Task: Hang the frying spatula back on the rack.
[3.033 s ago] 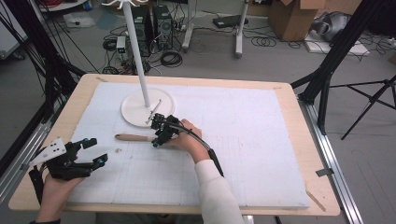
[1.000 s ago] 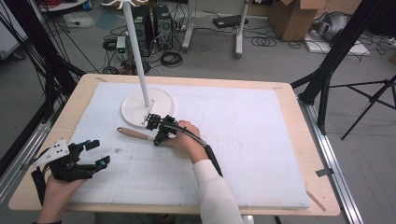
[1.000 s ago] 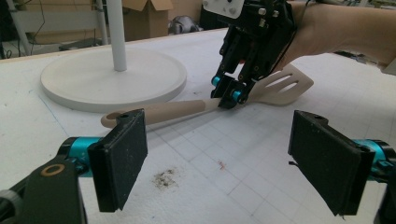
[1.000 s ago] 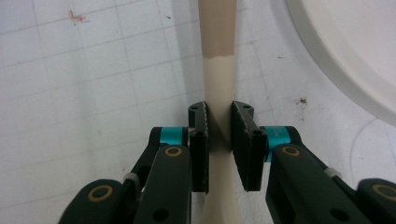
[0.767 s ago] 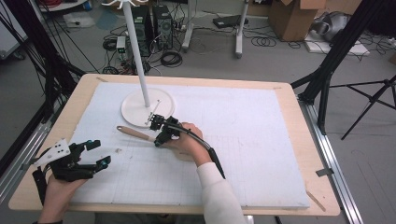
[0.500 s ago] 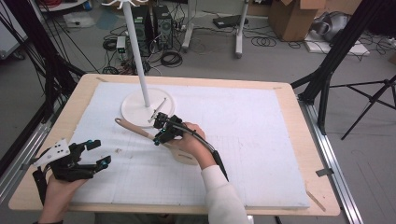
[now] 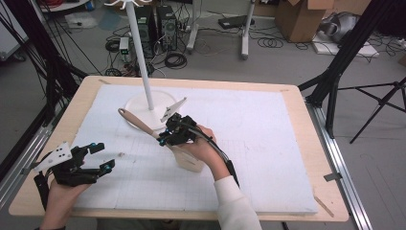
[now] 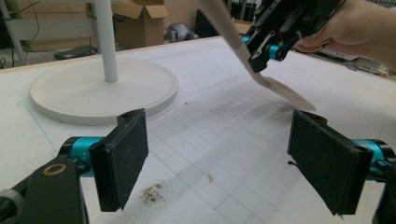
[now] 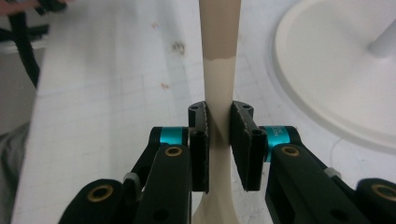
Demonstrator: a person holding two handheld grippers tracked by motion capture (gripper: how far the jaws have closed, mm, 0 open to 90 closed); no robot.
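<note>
With the right gripper (image 9: 218,140) clamped on the spatula (image 7: 143,128) and the left gripper (image 8: 224,158) spread wide and empty, the tilted spatula could pivot and slip from so narrow a pinch.

Black gripper (image 9: 218,140) frames, teal collars, brass screws, black cable; white sleeve (image 7: 234,206).

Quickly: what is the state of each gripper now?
Left gripper: open, holding nothing.
Right gripper: shut on the spatula, gripping its handle.

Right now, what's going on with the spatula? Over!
Right gripper shut on spatula, tilted, blade end low. Left gripper open, holding nothing. Stand close beside the spatula.
</note>
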